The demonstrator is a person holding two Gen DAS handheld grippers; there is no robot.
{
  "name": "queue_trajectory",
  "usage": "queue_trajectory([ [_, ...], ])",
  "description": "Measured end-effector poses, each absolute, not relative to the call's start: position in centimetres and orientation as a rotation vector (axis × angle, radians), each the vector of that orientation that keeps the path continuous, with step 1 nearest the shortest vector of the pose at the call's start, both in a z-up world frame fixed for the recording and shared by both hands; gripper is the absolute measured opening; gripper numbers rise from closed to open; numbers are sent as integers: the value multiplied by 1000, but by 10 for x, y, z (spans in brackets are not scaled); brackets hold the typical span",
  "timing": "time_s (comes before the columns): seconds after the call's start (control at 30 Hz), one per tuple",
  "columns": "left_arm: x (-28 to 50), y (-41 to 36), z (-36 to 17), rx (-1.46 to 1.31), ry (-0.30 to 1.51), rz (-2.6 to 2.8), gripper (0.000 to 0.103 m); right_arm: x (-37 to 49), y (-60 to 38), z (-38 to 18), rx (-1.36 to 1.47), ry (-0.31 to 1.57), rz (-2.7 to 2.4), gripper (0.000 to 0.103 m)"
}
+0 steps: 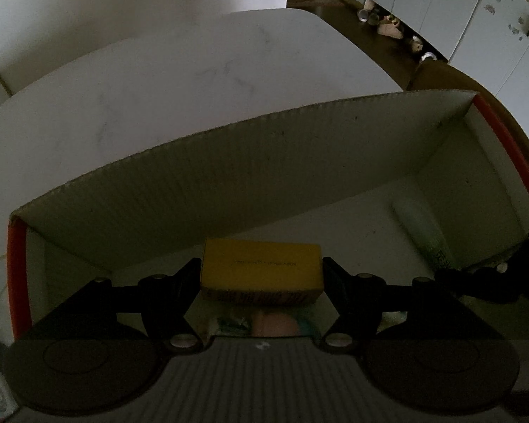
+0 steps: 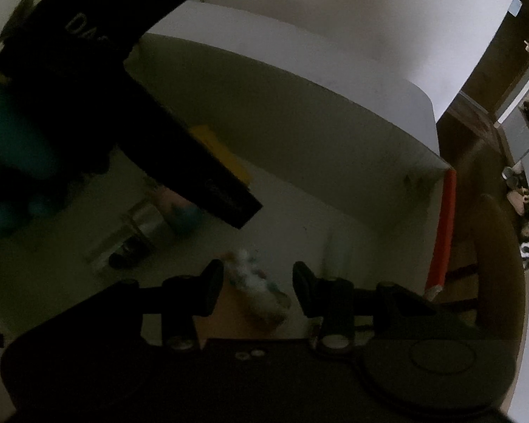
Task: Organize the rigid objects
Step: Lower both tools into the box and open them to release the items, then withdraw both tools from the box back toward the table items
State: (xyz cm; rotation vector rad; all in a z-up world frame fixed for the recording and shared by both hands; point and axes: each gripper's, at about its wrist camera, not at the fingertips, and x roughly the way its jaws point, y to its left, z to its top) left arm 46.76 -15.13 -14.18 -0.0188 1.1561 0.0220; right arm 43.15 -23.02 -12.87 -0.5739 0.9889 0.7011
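In the left wrist view my left gripper (image 1: 261,275) is shut on a yellow box (image 1: 261,264), its pads against both short ends. It hangs over a cardboard carton (image 1: 229,176) with a white inside and red-taped edges. A pale bottle (image 1: 423,232) lies on the carton floor to the right. In the right wrist view my right gripper (image 2: 257,282) stands open inside the same carton (image 2: 299,123). A blurred white speckled item (image 2: 261,285) lies between its fingers, with a gap on the right side. The yellow box (image 2: 225,155) shows behind the left gripper's dark body (image 2: 123,105).
The carton stands on a white marbled table (image 1: 194,77). A silvery can in a clear holder (image 2: 141,232) and a teal item (image 2: 183,218) lie on the carton floor. A teal-gloved hand (image 2: 10,141) holds the left gripper. A wooden chair (image 2: 493,246) stands right of the carton.
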Motion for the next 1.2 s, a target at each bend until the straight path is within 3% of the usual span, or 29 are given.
queue_trajectory([
  [0.2,468,-161,-137,-4,1133,24,71,432,-234,-126,-558,972,691,56],
  [0.87,418,-150,-86,-32,1007,14,71,407,-252,-96,-412,908,682,65],
  [1.2,377,-138,-54,-67,936,-15,71,392,-260,-72,-352,875,678,75],
])
